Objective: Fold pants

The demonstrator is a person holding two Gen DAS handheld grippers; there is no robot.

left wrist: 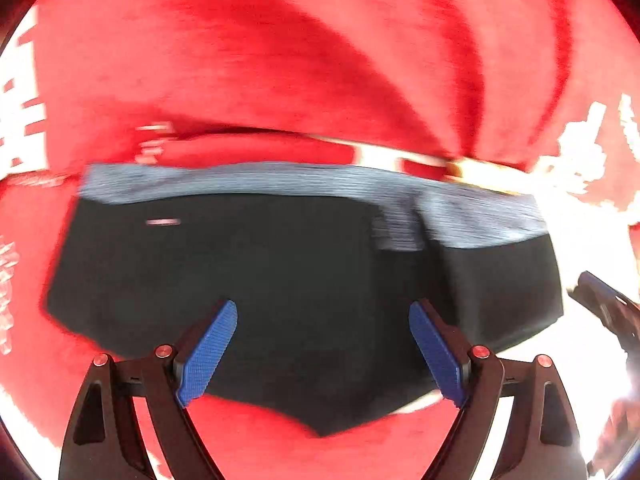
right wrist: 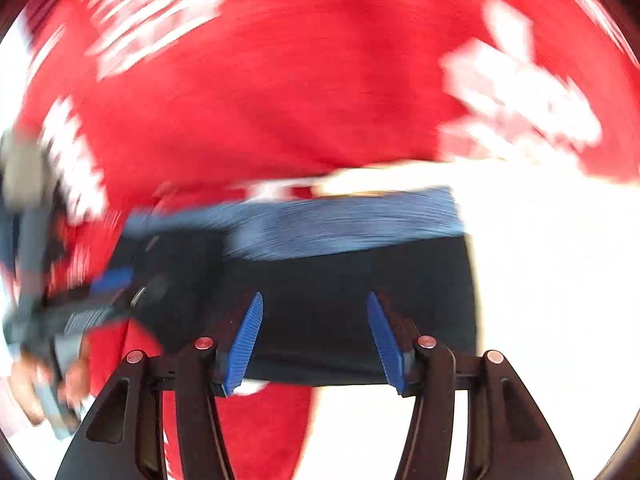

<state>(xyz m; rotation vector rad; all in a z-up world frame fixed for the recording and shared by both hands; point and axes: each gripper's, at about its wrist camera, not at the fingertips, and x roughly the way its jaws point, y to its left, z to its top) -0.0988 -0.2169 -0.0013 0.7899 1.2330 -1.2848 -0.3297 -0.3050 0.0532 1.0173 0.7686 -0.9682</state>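
Black pants (left wrist: 280, 288) folded; left hand-held gripper (left wrist: 323, 312), right hand-held gripper (right wrist: 315, 304) above, spread wide, empty.

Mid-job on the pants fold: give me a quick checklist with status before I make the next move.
1. Left claw open: ok, pads wide apart, nothing between them.
2. Right claw open: ok, pads apart, nothing held.
3. Pants lying flat: ok, dark cloth spread on the red cloth, grey waistband on the far edge.
4. Fold state: cannot tell, the legs are not visible and both views are motion-blurred.
5. Claws clear of each other: ok, the left claw shows at the pants' left edge in the right wrist view, apart from the right one.
6. Claws touching the cloth: cannot tell, both are over the near edge, height unclear.
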